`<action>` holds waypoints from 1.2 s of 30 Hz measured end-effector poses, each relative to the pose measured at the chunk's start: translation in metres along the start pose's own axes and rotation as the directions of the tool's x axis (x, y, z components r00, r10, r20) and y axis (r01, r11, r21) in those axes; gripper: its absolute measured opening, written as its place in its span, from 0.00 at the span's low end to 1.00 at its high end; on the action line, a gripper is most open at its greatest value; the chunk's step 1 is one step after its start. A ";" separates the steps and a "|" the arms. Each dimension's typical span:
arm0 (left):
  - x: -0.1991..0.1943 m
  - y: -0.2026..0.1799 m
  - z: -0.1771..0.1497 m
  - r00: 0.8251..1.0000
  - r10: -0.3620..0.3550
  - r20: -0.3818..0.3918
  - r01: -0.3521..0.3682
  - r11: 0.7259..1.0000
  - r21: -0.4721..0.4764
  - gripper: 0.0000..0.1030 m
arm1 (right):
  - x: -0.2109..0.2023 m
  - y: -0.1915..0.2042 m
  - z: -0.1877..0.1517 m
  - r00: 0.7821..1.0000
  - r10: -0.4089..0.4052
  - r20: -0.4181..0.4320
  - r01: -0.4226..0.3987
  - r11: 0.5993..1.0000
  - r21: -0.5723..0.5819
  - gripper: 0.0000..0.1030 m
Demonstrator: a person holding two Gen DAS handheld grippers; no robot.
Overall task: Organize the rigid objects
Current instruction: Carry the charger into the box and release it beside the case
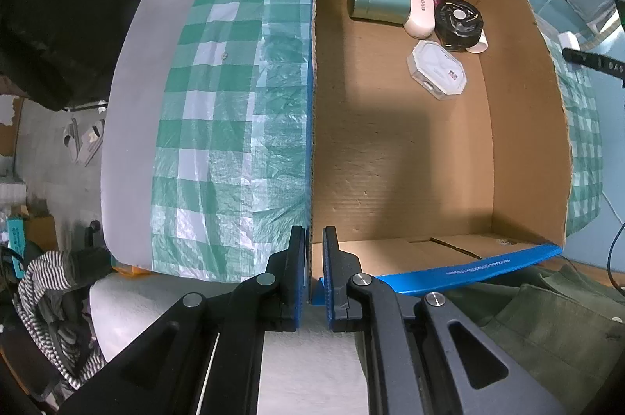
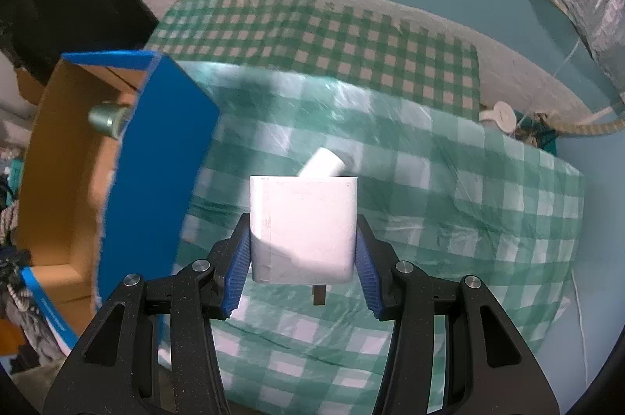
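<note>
Left fingers: we pinch the box wall, steadying it. Right fingers: clamped on white charger, lifted for boxing.

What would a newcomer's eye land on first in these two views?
Probably the white charger block held between the right gripper's fingers above the green checked tablecloth. Next, the open cardboard box, with a green flask, a black round fan and a white case in its far corner, while the left gripper pinches its near wall.
</note>
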State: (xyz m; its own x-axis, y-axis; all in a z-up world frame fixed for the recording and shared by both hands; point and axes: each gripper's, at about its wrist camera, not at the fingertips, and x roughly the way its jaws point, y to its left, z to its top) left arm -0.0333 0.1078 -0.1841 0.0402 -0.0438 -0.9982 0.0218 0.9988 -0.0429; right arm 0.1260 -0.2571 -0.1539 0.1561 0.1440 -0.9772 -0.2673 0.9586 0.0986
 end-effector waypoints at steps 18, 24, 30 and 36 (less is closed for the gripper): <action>-0.001 -0.001 -0.001 1.000 -0.002 0.005 0.002 1.000 0.014 0.08 | -0.030 0.078 0.033 0.996 0.073 0.055 -0.065 0.988 -0.137 0.47; -0.001 -0.002 -0.001 1.000 0.000 0.006 0.000 1.000 0.015 0.08 | -0.027 0.103 0.038 0.994 0.093 0.052 -0.082 0.980 -0.181 0.47; -0.001 -0.002 -0.001 1.000 0.001 0.006 -0.001 1.000 0.015 0.08 | -0.015 0.129 0.039 0.995 0.097 0.031 -0.088 0.971 -0.222 0.47; -0.001 -0.002 -0.001 1.000 0.001 0.006 -0.001 1.000 0.015 0.08 | 0.000 0.148 0.034 0.998 0.070 0.002 -0.067 0.959 -0.275 0.47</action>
State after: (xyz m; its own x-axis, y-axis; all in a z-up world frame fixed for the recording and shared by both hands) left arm -0.0341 0.1054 -0.1831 0.0466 -0.0431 -0.9980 0.0367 0.9985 -0.0414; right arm 0.1191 -0.1069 -0.1329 0.1391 0.2111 -0.9675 -0.5285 0.8421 0.1077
